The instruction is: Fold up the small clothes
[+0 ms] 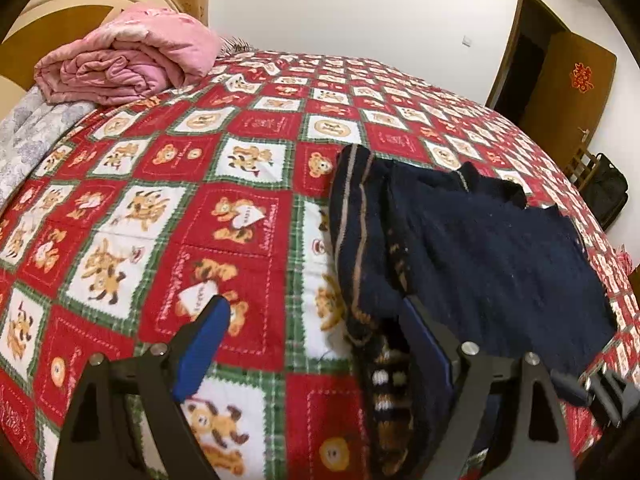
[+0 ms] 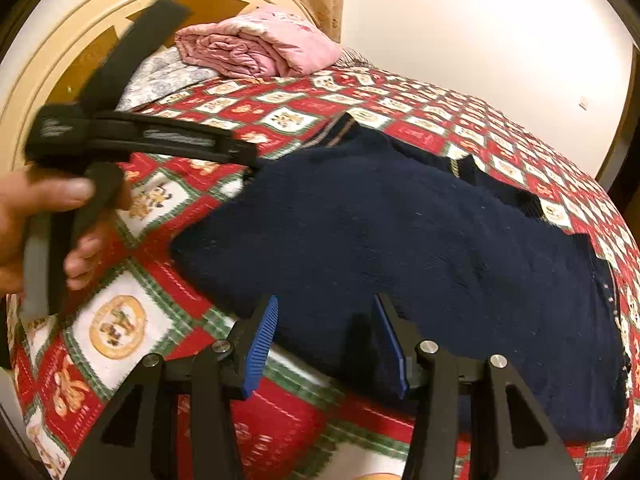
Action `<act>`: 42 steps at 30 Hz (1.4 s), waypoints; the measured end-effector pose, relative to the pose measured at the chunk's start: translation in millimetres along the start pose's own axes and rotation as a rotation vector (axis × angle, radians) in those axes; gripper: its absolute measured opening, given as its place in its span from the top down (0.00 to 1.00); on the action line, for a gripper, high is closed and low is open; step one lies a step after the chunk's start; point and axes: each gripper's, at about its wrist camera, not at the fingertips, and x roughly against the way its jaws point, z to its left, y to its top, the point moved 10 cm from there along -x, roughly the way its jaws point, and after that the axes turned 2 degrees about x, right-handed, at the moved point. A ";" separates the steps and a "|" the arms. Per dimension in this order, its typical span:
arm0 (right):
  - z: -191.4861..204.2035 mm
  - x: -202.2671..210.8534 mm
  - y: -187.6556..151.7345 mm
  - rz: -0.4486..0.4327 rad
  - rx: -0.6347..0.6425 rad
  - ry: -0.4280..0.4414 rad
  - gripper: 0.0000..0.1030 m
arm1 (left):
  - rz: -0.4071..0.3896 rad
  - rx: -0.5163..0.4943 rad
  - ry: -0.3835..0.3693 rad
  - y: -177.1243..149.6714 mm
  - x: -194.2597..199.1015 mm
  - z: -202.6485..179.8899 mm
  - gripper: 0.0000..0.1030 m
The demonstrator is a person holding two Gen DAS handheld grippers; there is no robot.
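On the bedspread (image 2: 120,320): navy sweater (image 2: 400,240), long axis left-near to right-far.
Right gripper (image 2: 324,340): half-wide, nothing pinched, over the sweater's near hem; nearer.
Left gripper (image 1: 316,344): wide, empty, at the sweater's left edge.

A red double-happiness sign (image 1: 581,78) on the brown door (image 1: 568,92) — bedspread lettering too blurred.

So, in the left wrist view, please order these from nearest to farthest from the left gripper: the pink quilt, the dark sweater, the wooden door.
1. Dark navy sweater: right beside the left gripper, its striped edge reaching down past the right finger.
2. Pink quilt: folded, far left, near the headboard.
3. Wooden door: beyond the bed, upper right, at the wall.
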 end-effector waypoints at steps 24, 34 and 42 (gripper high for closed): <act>53.2 -4.1 -8.0 -0.006 0.135 -0.036 0.45 | 0.168 -0.164 -0.065 40.8 -85.6 -40.4 0.13; 75.5 -21.6 3.9 0.008 0.226 -0.132 0.45 | 0.227 -0.126 -0.129 52.9 -108.5 -42.6 0.12; 72.8 -36.9 15.4 0.054 0.229 -0.205 0.45 | 0.238 -0.134 -0.128 58.0 -117.2 -43.5 0.09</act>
